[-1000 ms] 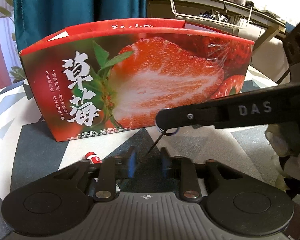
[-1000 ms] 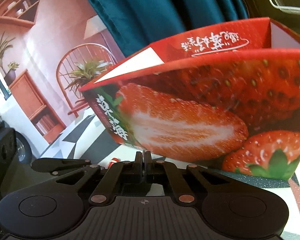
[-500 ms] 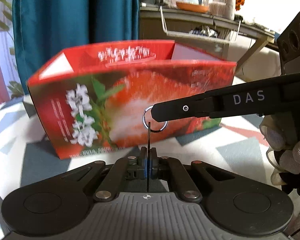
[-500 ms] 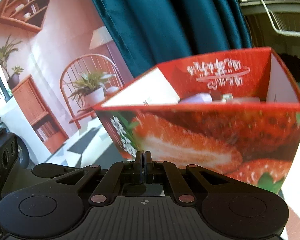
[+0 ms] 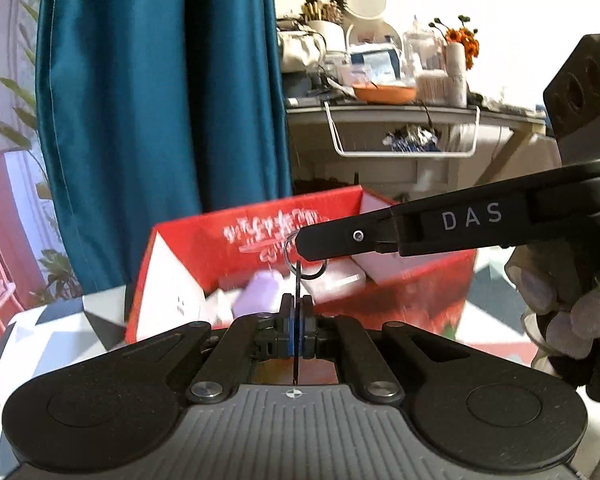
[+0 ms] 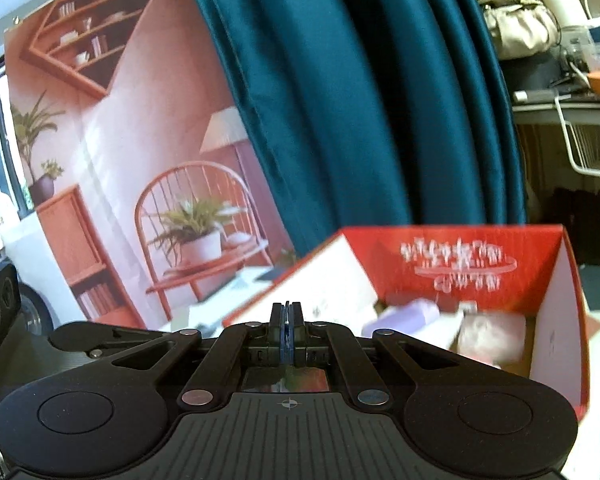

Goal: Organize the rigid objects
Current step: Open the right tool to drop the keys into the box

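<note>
While the right hand-held gripper [image 6: 287, 322] pinches a metal ring [image 5: 303, 258], the left hand-held gripper [image 5: 296, 316] clamps its thin black tag [image 5: 297, 284].

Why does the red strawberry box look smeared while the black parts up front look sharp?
Left wrist view: the red box and its lettering are streaked by motion blur, while the hand-held gripper riding with the camera stays crisp. Right wrist view: the same smear on the box, and fisheye bending curves the teal curtain.
</note>
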A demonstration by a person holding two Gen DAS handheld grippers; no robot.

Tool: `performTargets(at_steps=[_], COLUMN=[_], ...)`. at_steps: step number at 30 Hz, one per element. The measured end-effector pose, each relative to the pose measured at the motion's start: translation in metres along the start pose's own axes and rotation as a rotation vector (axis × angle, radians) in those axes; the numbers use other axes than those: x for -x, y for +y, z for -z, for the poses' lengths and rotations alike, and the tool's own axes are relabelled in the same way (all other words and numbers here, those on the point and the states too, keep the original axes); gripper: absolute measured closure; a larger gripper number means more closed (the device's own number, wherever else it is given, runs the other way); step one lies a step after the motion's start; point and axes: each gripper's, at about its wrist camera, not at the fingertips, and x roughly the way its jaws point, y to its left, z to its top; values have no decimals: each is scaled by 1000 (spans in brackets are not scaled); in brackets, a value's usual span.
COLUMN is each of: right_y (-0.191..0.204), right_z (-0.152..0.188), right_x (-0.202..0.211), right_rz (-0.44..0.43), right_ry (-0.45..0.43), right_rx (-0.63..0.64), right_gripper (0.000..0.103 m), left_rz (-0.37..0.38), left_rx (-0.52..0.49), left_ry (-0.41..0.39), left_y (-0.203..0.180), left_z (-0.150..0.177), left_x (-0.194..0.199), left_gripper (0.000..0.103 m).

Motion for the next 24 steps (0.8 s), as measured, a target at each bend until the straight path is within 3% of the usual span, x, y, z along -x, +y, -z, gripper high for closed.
performTargets(at_steps=[7, 12, 18, 22, 24], right_y=[-31, -60, -82, -90, -92], right_z=[-23, -19, -6, -1, -1], right_x=[-30, -62, -81, -82, -78], right_rz=[55, 117, 174, 218, 253], right_ry=[-15, 39, 124, 143, 136], right_rx=[-98, -175, -226, -225, -214], right_gripper=[102, 102, 101, 101, 97], left_rz=[21, 50, 75, 43, 25], left_rx=[79, 168, 224, 251, 274], left_ry=[53, 160, 231, 208, 197], left_y=[19, 32, 40, 46, 51], left_z=[-24, -25, -16, -14, -18], left_x=[-41, -84, -110, -108, -106], left_gripper=[100, 99, 97, 87, 65])
